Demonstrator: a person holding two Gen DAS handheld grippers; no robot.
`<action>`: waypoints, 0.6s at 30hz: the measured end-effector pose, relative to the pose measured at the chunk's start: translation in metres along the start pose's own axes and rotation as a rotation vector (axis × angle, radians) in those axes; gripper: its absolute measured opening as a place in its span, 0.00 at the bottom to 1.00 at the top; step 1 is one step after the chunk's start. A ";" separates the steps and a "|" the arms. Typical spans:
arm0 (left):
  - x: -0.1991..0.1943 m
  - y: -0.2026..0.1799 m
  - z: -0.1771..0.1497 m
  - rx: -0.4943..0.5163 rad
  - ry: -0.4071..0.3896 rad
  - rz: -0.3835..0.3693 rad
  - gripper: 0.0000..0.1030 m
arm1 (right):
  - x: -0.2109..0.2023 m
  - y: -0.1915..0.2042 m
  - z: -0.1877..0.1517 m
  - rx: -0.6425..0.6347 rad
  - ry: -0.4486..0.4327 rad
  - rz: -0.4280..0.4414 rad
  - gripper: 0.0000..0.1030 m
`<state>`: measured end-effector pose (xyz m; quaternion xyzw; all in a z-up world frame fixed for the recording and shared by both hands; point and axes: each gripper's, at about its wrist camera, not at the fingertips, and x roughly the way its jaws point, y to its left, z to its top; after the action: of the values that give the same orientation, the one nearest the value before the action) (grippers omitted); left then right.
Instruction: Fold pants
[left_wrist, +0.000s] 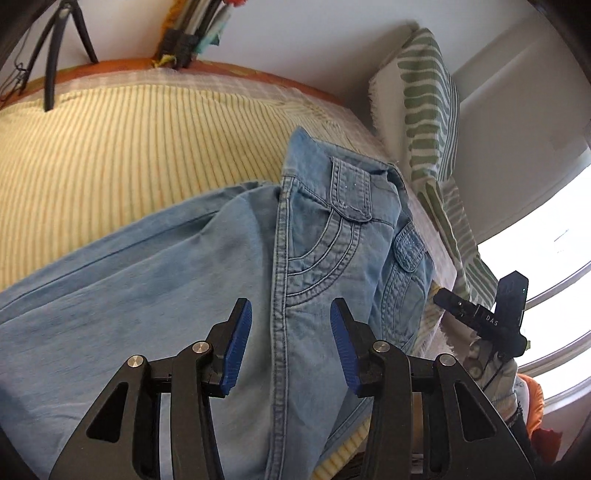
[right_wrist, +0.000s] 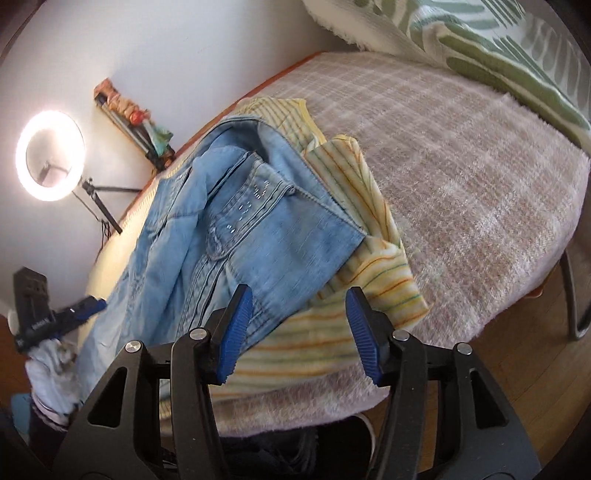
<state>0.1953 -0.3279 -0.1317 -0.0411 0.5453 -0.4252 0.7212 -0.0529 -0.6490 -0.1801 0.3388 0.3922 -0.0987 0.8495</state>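
Mid-fold: pants (left_wrist: 207, 258) lying doubled on striped sheet (left_wrist: 122, 140). Left gripper (left_wrist: 291, 345) and right gripper (right_wrist: 301, 332) spread, pinching nothing. Next: regrasp near waistband (right_wrist: 280, 229).

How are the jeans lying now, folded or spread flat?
Partly folded: the jeans have their waist part doubled over in a bunch.
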 end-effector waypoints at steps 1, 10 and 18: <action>0.010 -0.002 0.002 -0.003 0.018 -0.002 0.44 | 0.002 -0.003 0.003 0.012 0.002 0.005 0.54; 0.039 0.001 0.017 -0.035 0.065 -0.008 0.44 | 0.015 -0.018 0.020 0.099 0.022 0.050 0.54; 0.055 0.000 0.036 -0.068 0.070 -0.032 0.44 | 0.024 -0.012 0.027 0.107 0.040 0.056 0.33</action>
<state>0.2268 -0.3790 -0.1587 -0.0593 0.5835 -0.4191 0.6931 -0.0255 -0.6730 -0.1914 0.3963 0.3935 -0.0892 0.8247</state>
